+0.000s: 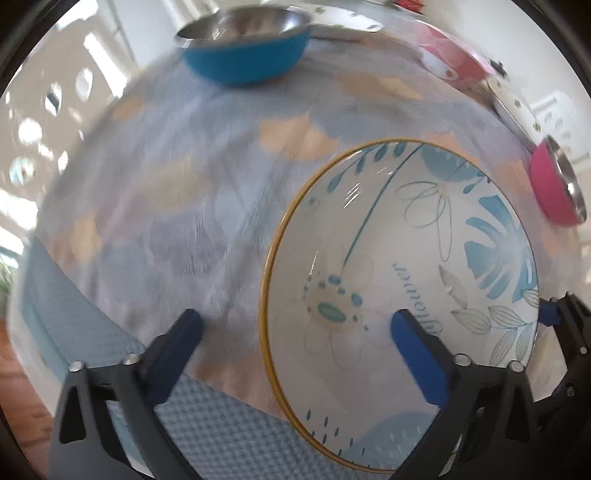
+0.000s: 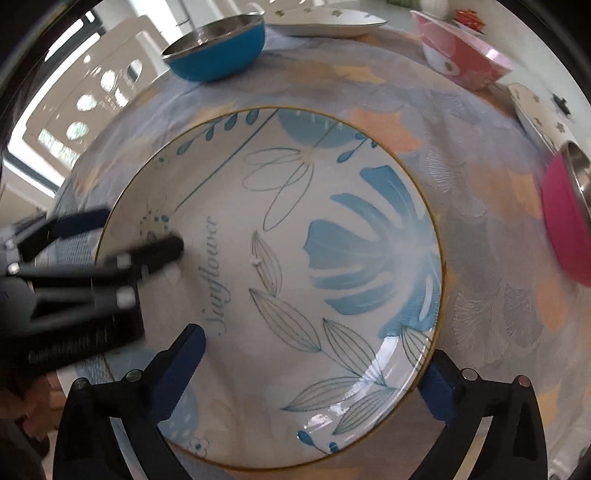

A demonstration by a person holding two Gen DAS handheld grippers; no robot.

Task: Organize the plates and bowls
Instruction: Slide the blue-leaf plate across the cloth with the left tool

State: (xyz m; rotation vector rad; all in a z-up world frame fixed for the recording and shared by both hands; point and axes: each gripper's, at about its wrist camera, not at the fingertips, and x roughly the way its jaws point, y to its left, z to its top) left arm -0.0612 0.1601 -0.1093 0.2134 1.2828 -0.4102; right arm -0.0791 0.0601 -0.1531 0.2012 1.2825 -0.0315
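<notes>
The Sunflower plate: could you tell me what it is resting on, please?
The Sunflower plate lies on the floral tablecloth; its near-left edge overlaps a blue waffle-textured mat. What the cloth covers under the plate cannot be seen.

Middle: the sunflower plate [image 2: 332,258] fills it, with the left hand-held gripper [image 2: 122,236] over its left rim.
Far edge: blue bowl [image 1: 245,48], white plate [image 2: 325,22], pink bowl [image 2: 465,62] — closely ranged.
Right edge: magenta bowl [image 2: 565,229].
Free room: bare cloth [image 1: 166,192] left of the plate — open to the desk edge.
</notes>
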